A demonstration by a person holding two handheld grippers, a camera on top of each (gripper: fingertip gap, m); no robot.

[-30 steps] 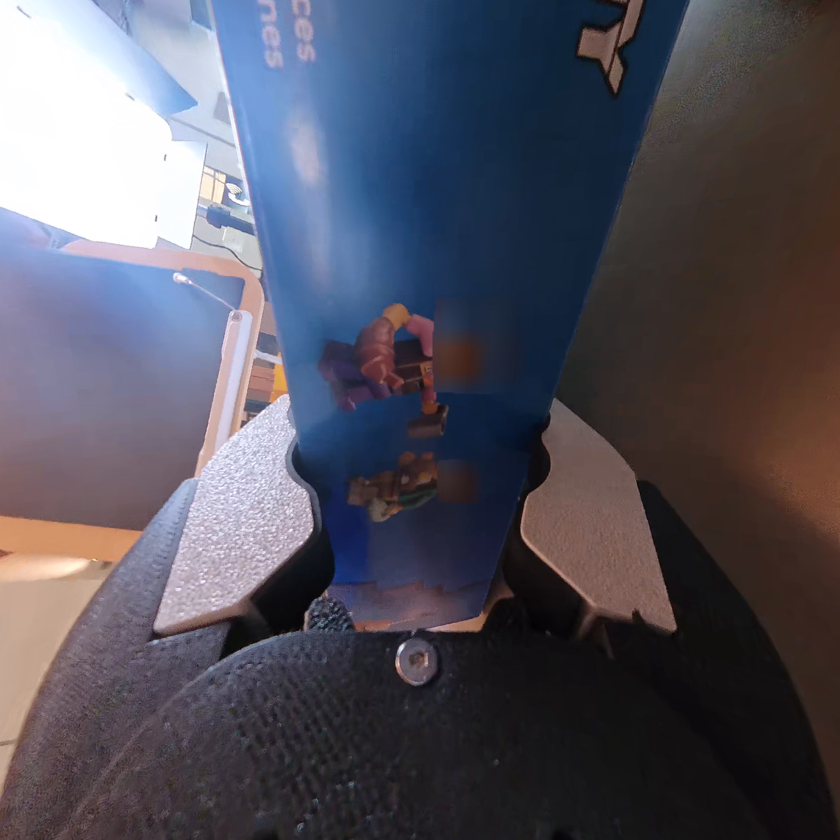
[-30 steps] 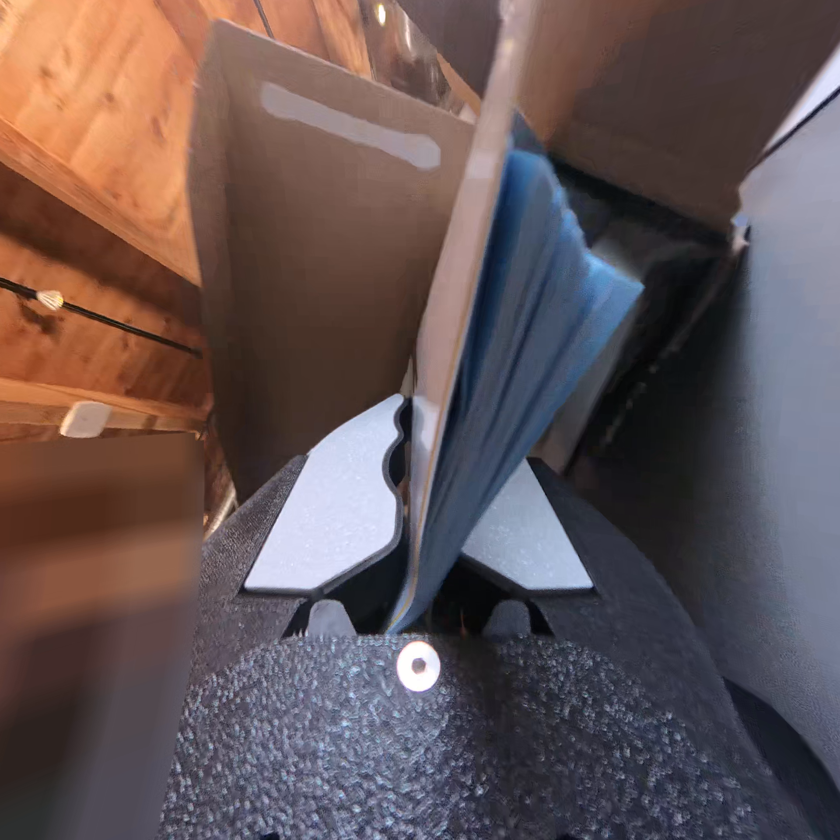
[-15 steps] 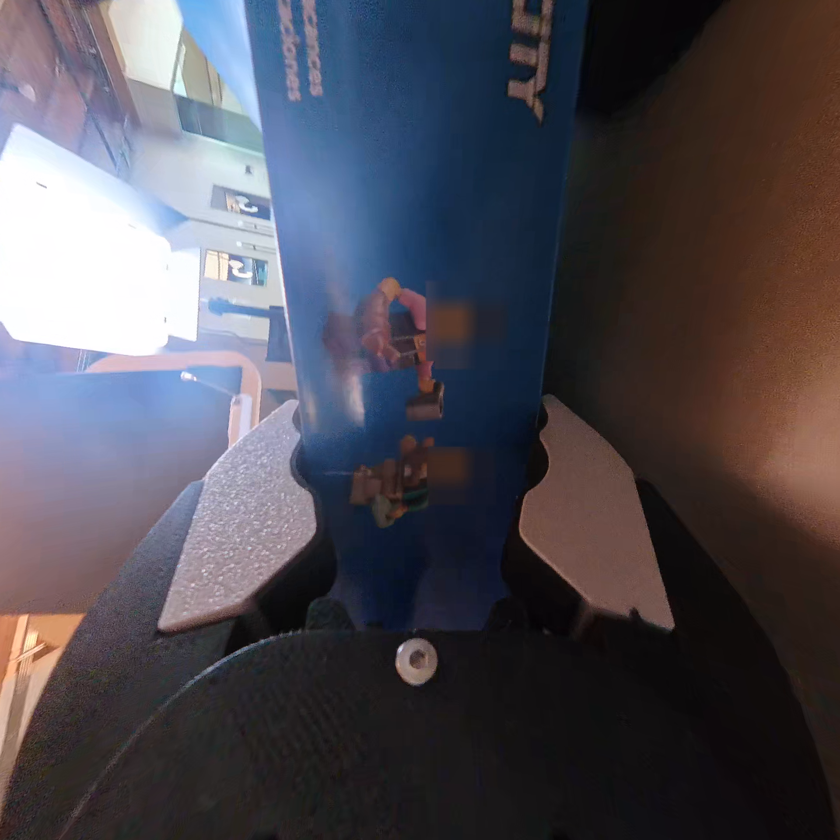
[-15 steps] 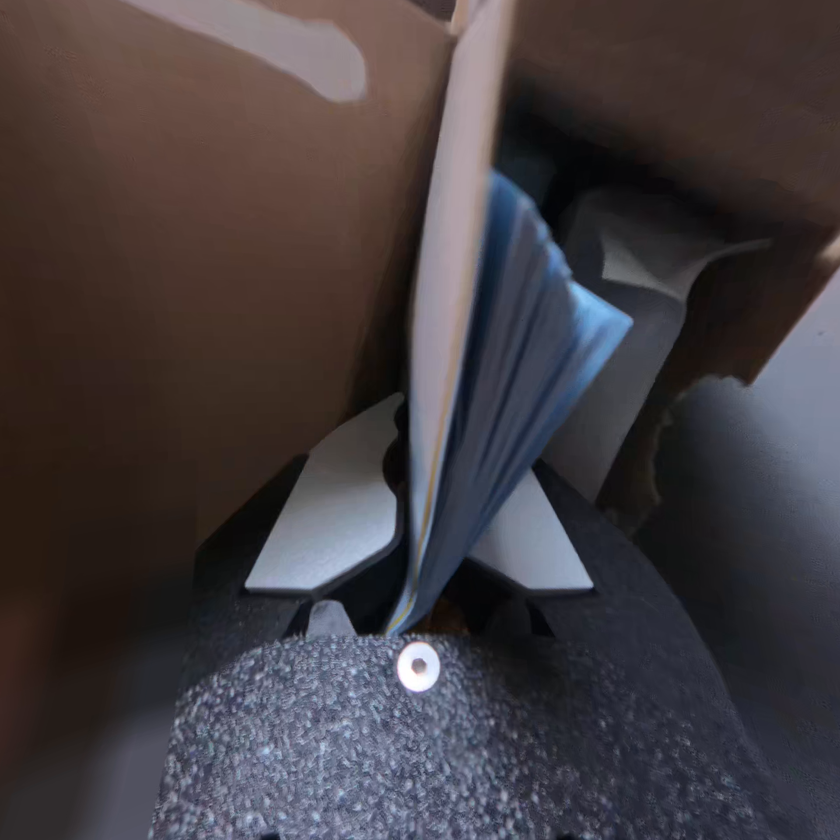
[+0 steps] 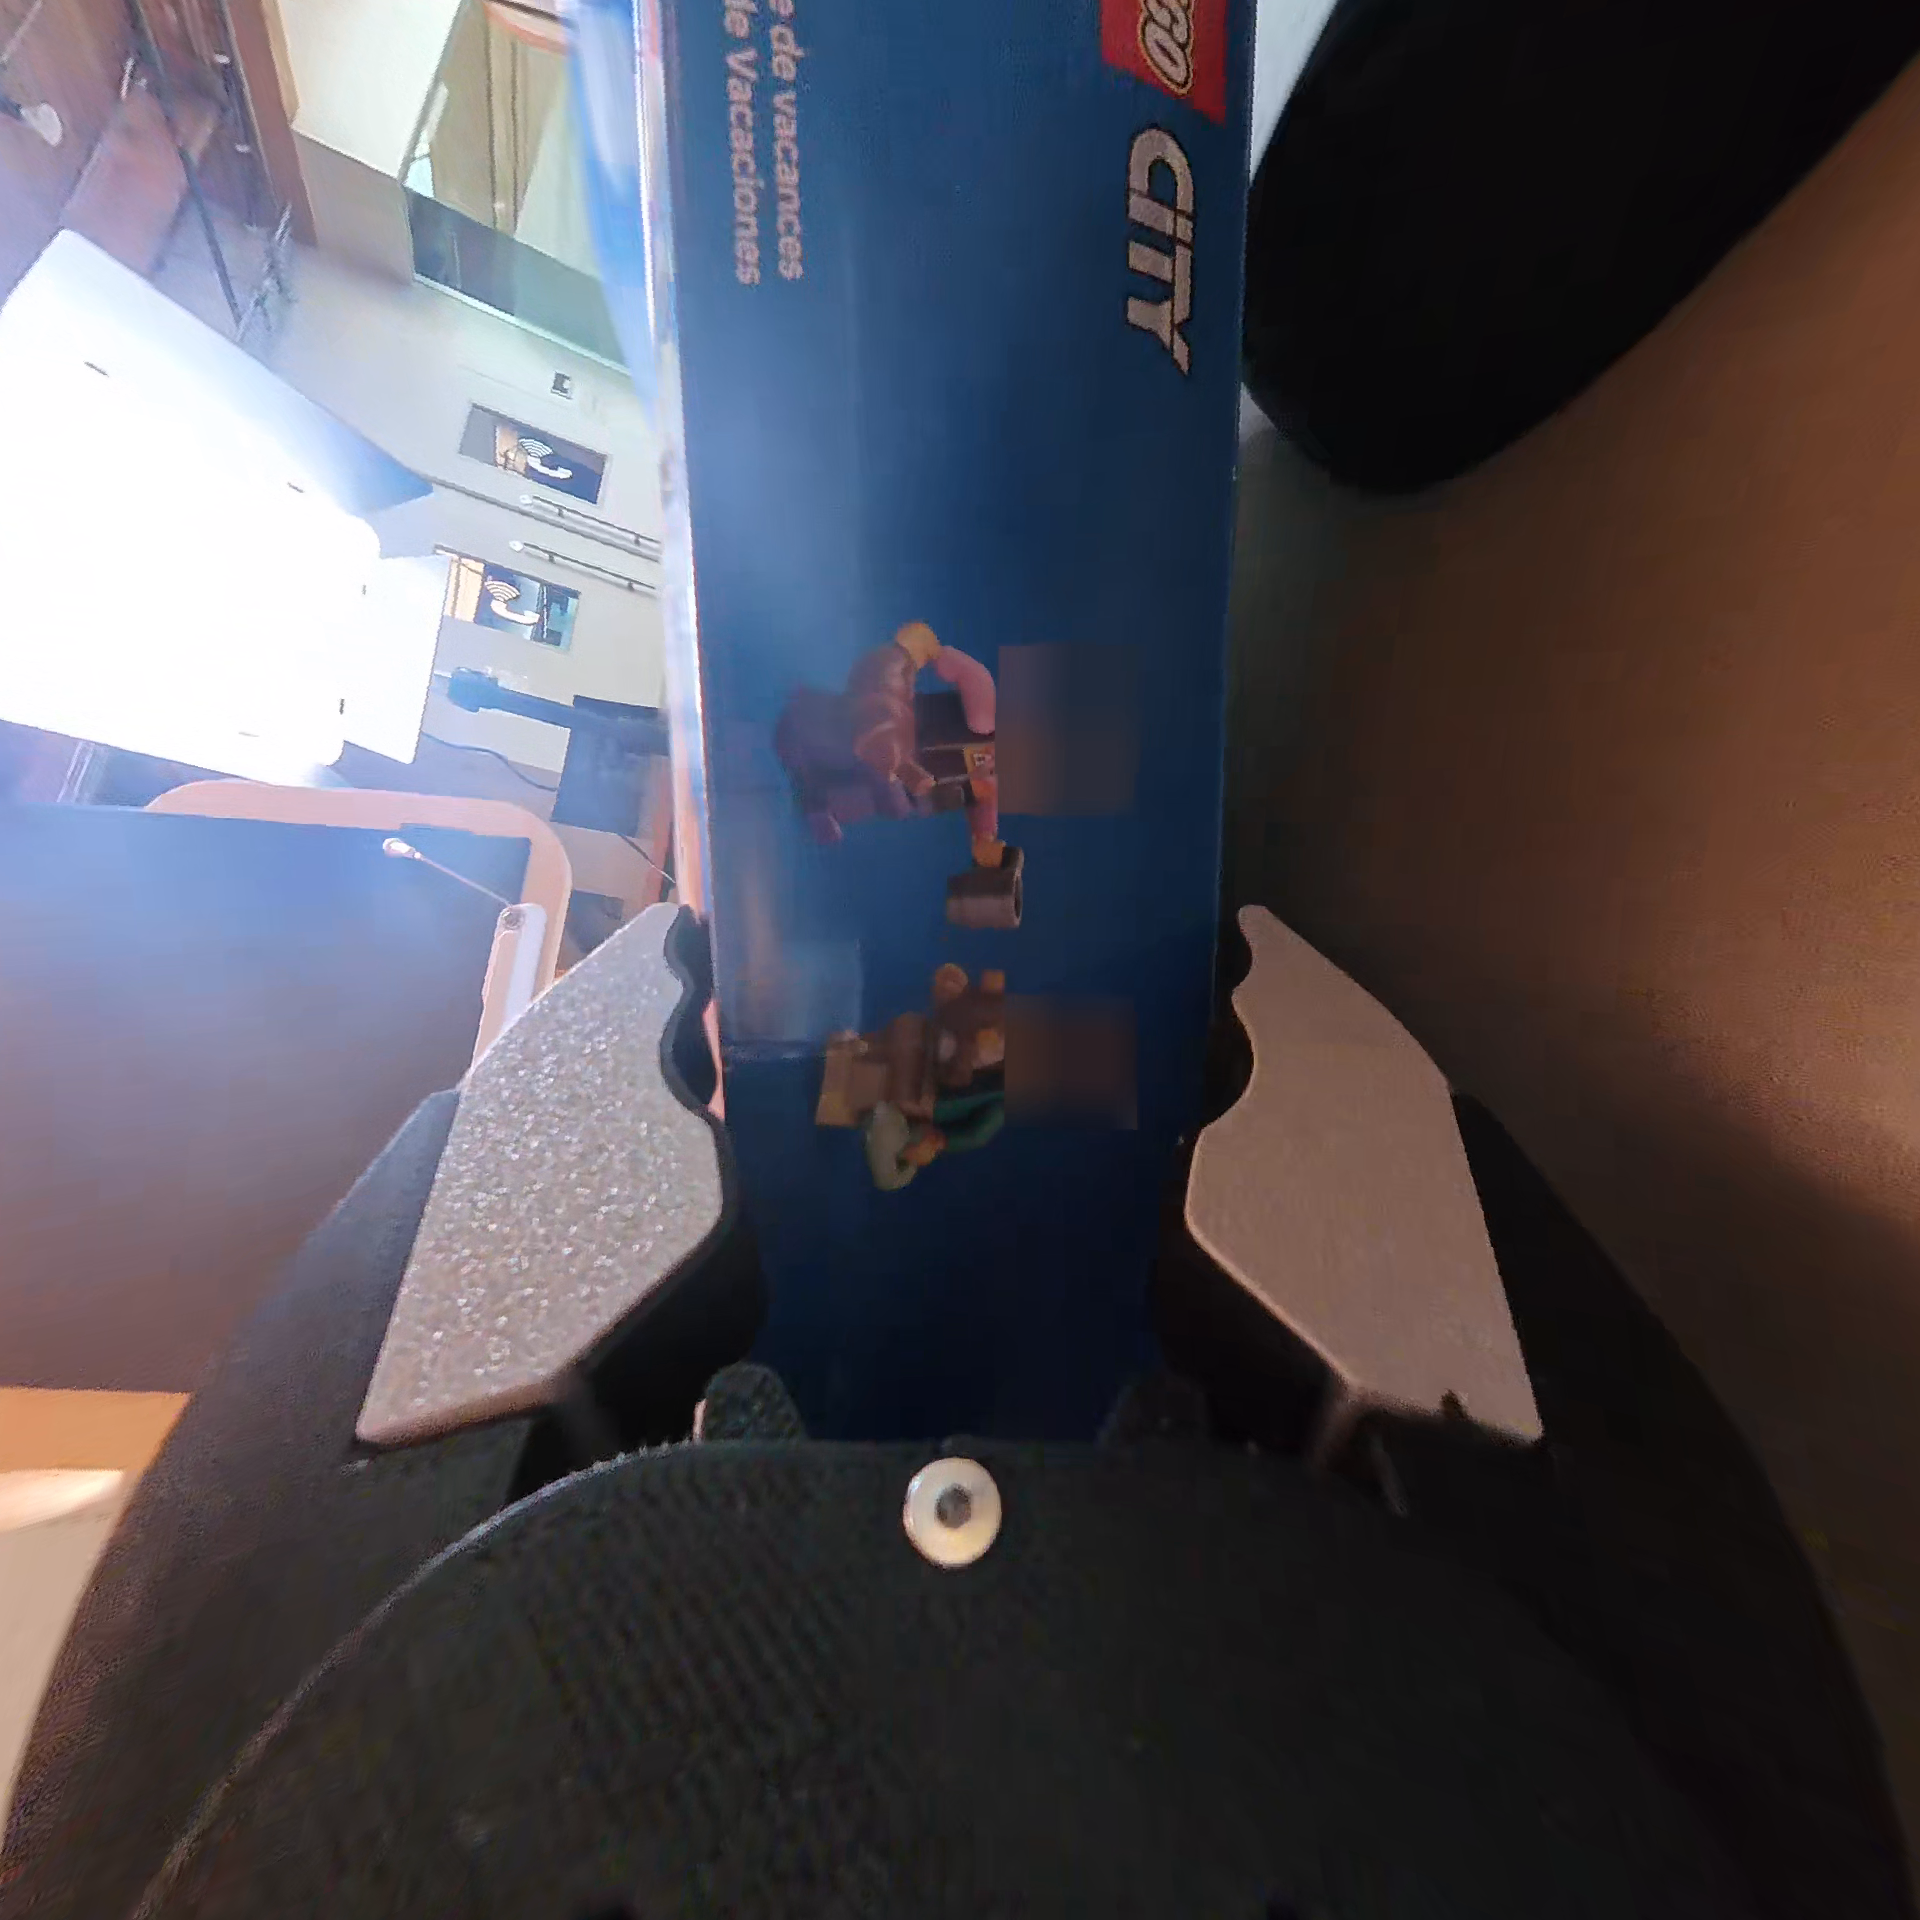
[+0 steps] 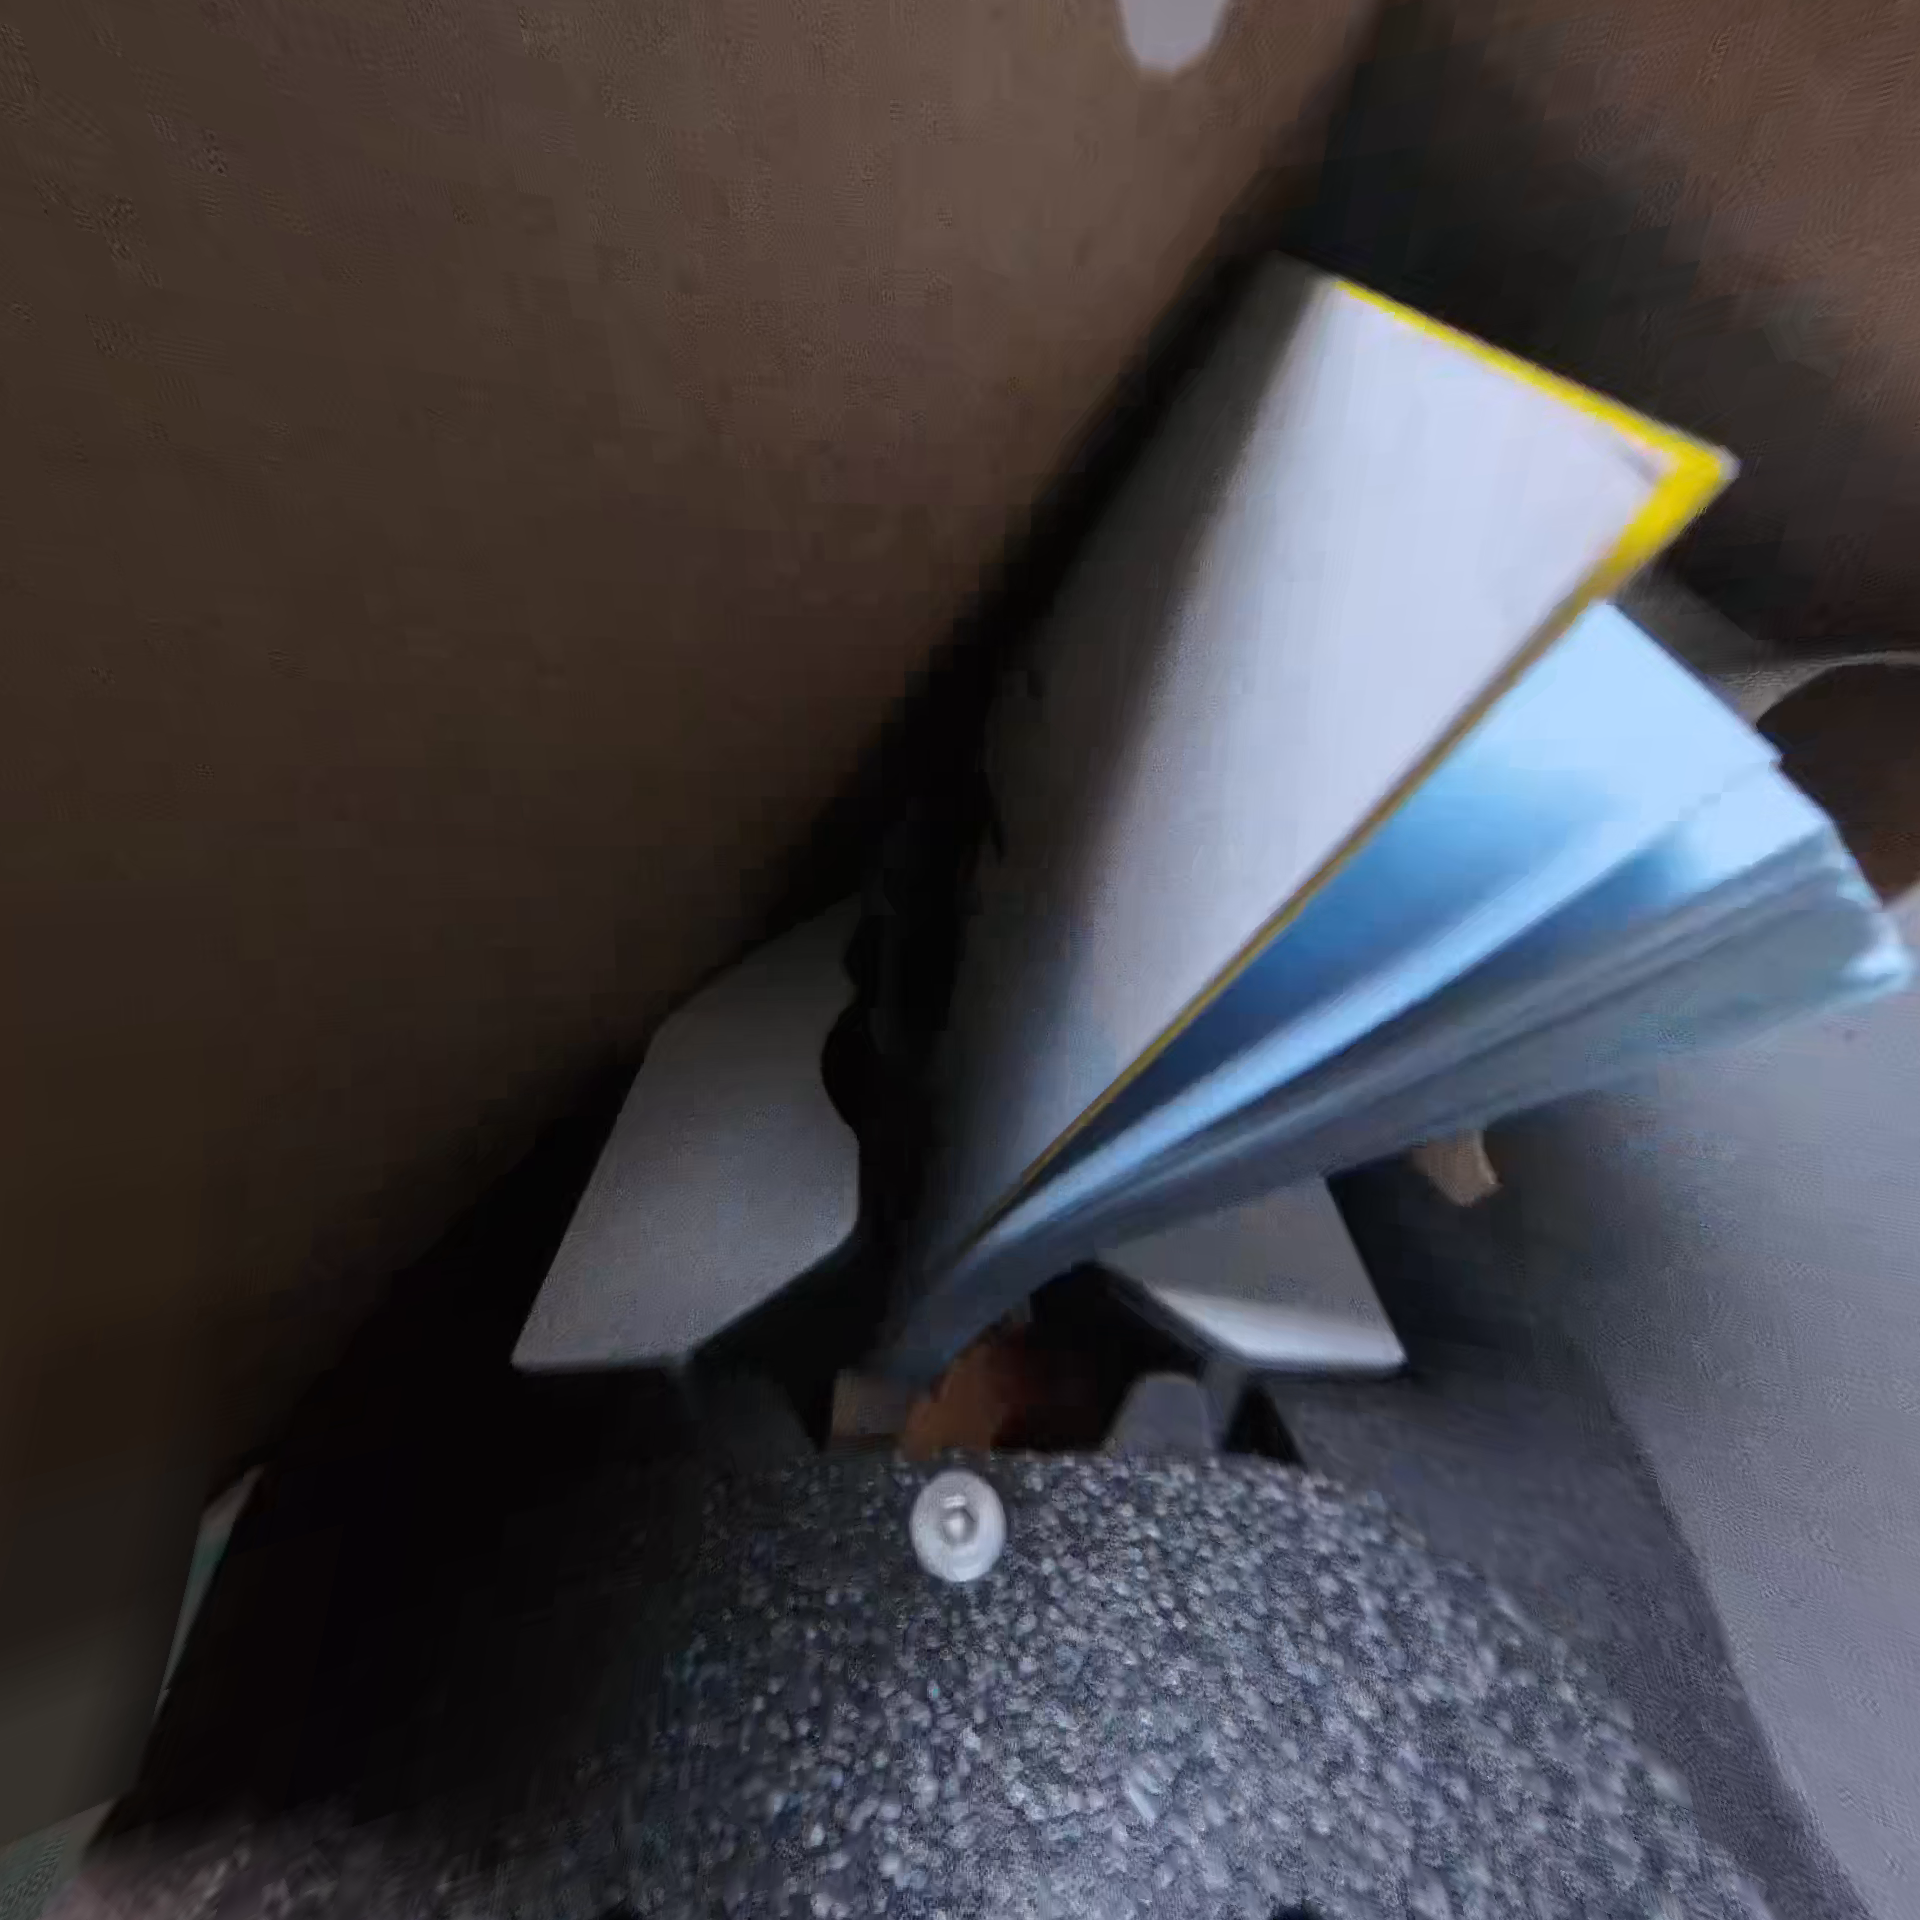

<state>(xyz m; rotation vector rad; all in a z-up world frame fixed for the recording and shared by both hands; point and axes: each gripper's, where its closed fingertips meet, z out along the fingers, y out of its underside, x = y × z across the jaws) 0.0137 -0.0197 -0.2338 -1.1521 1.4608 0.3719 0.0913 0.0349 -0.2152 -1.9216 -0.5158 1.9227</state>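
In the left wrist view my left gripper is shut on the narrow side of a blue toy box printed with small toy figures. Both pads press its two edges, and the box runs straight up and away from the jaws. In the right wrist view my right gripper is shut on a thin booklet with a pale cover, a yellow edge and light blue pages. The booklet leans to the right and its pages fan out. It sits low inside a brown cardboard box, close to the box wall.
In the left wrist view a brown cardboard surface fills the right side and a dark rounded object is at the upper right. A dark panel in a pale wooden frame and a bright white panel are at the left. A grey surface lies at the right of the right wrist view.
The right gripper has gone deeper into the cardboard box and the booklet now leans right with its pages spread. The left gripper keeps its hold on the blue box while the view behind it shifts.
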